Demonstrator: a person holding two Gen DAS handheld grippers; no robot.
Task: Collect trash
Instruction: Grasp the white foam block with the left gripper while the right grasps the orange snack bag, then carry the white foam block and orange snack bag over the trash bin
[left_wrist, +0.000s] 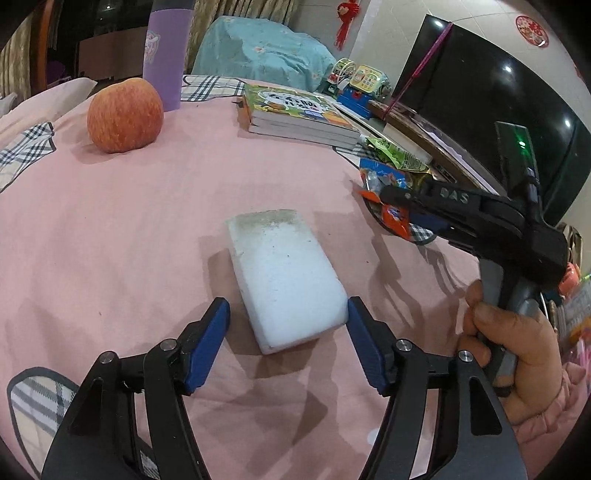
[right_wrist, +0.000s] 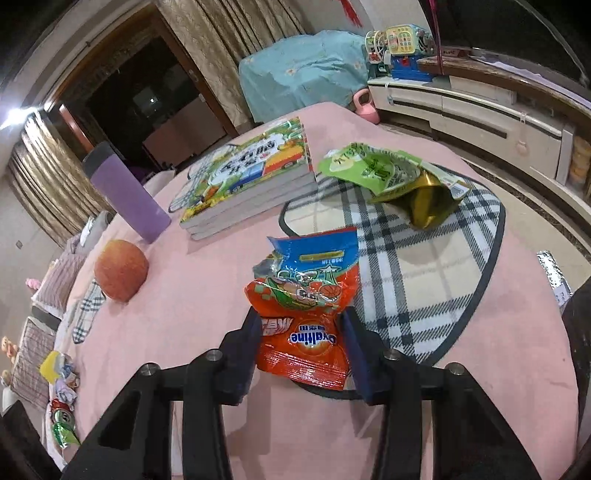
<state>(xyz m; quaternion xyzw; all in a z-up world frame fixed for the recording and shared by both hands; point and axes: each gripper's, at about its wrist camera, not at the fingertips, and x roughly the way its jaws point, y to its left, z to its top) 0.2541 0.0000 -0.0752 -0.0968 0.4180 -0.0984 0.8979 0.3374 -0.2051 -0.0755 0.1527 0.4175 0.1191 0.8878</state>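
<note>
The right gripper (right_wrist: 301, 347) pinches the orange wrapper (right_wrist: 303, 314) between its pads, the green wrapper (right_wrist: 373, 168) lies uncollected farther ahead to its right, and the left gripper (left_wrist: 288, 339) stands open astride the white sponge (left_wrist: 284, 277), so collecting has barely begun.

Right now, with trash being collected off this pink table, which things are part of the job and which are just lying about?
Part of the job:
- orange Ovaltine wrapper, between the right gripper fingers
- green and gold wrapper on the plaid patch
- possibly the soiled white sponge, between the open left gripper fingers

Just lying about:
- apple
- stack of books
- purple bottle
</note>
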